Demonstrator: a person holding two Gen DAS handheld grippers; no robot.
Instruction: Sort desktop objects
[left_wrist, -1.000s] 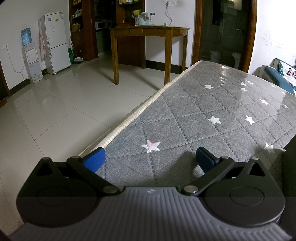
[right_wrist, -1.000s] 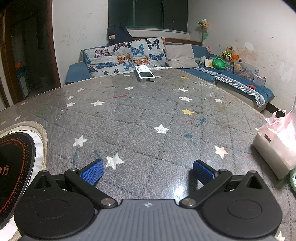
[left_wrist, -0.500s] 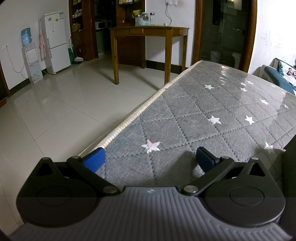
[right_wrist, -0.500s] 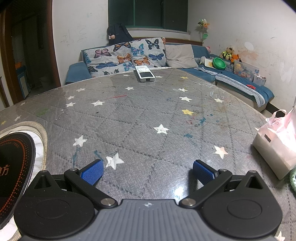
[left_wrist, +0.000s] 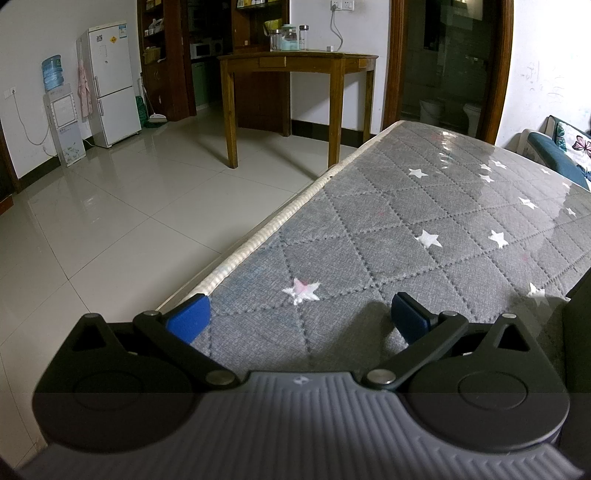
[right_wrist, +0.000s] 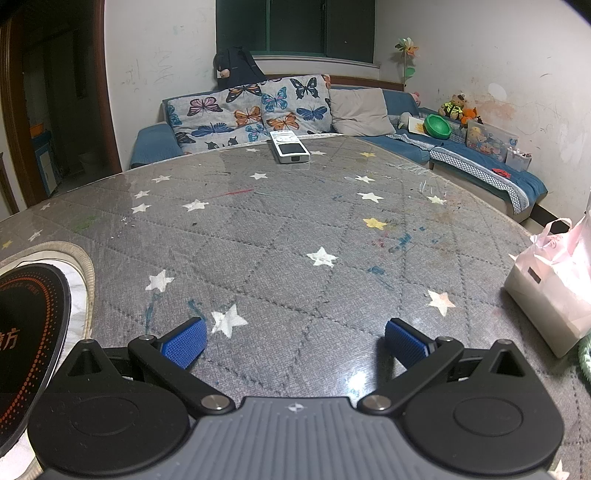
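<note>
While both tools sit low over the grey starred table (right_wrist: 280, 236), the left gripper (left_wrist: 301, 319) and right gripper (right_wrist: 293, 341) are spread wide, holding nothing — a white remote (right_wrist: 289, 147) lies far ahead of the right gripper, a pink bag (right_wrist: 554, 291) to its right.

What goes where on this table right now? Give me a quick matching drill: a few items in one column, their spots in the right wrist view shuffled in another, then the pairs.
Things:
1. remote control
2. pink bag
3. black round disc
4. right tool

Places in the right wrist view:
A. left edge of the table, on a pale mat
B. far side of the table, near the sofa
C. low over the near part of the table, open and empty
D. right edge of the table

Pairs: 1-B, 2-D, 3-A, 4-C
</note>
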